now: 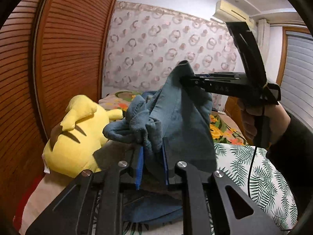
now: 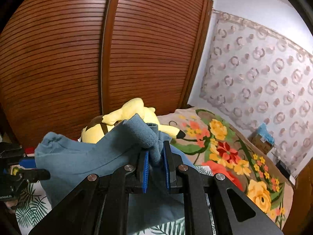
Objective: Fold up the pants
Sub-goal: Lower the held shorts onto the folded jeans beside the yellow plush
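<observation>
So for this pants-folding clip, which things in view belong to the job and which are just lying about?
Part of the job:
- blue pants, held up
- left hand-held gripper, shut on them
- right hand-held gripper, shut on them

Just lying about:
- yellow plush toy
- floral blanket
- leaf-print bedding
- cardboard box

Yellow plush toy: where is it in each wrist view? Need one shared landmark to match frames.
Left wrist view: yellow plush toy at lower left, beside the bunched blue pants, below the brown slatted wardrobe door.
Right wrist view: yellow plush toy at centre, partly hidden behind the blue pants.
Shared landmark: the brown slatted wardrobe door, directly behind the toy in both.
</observation>
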Tool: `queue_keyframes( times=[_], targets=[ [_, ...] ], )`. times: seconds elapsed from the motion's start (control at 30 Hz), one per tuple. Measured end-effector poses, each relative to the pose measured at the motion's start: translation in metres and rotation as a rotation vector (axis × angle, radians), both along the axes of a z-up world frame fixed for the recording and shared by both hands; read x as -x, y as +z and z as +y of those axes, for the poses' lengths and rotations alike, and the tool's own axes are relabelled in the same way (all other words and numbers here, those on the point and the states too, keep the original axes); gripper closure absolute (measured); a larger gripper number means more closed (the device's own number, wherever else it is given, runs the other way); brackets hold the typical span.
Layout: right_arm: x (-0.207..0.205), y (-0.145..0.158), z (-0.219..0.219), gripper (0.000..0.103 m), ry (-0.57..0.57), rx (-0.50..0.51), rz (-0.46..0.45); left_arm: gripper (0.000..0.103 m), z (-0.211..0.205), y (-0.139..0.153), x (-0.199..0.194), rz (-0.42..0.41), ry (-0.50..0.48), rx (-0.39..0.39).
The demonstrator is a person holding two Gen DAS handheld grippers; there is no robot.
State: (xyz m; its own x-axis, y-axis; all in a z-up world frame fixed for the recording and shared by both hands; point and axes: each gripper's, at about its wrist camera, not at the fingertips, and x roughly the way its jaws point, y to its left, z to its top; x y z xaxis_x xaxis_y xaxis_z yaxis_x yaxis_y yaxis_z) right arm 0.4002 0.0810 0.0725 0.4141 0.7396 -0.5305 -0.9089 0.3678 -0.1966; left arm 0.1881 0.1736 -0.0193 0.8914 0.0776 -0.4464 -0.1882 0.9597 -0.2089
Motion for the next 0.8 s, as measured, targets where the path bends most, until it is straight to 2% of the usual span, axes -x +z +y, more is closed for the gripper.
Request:
queue_keyframes(
  times=[0.33,0.4,0.43,0.47,0.5,0.63,0.7,0.73,0.8],
  targets=[
    [-0.015,-0.013,0.018,0.09,-0.012,0.023,0.045,0.086,0.004,-0.01,0.0,0.032,0.016,0.002],
    [-0.015,-0.012,0.018,0.09,-0.02,0.023,0.052,0.083,0.005,-0.01,-0.001,0.034,0.021,-0.001],
    [-0.016,-0.01,0.017,0.09,-0.025,0.018,0.065,0.074,0.004,-0.01,-0.001,0.037,0.031,-0.013],
    [-0.017,-0.009,0.017,0.089,-0.035,0.018,0.079,0.059,0.003,-0.01,-0.001,0.04,0.039,-0.027],
    [-0.017,-0.008,0.017,0.086,-0.042,0.017,0.097,0.054,0.002,-0.011,0.0,0.043,0.039,-0.035],
    [-0.017,0.0,0.01,0.078,-0.073,-0.008,0.128,0.049,0.001,-0.009,-0.001,0.061,0.019,-0.035],
    [-0.012,0.003,0.004,0.072,-0.08,-0.017,0.113,0.038,0.0,-0.007,-0.001,0.064,0.013,-0.047],
    [-0.01,0.005,-0.001,0.068,-0.089,-0.021,0.108,0.029,0.001,-0.007,-0.001,0.058,0.008,-0.044],
    [-0.006,0.005,-0.007,0.063,-0.088,-0.028,0.109,0.025,0.003,-0.006,0.0,0.049,0.005,-0.034]
  ],
)
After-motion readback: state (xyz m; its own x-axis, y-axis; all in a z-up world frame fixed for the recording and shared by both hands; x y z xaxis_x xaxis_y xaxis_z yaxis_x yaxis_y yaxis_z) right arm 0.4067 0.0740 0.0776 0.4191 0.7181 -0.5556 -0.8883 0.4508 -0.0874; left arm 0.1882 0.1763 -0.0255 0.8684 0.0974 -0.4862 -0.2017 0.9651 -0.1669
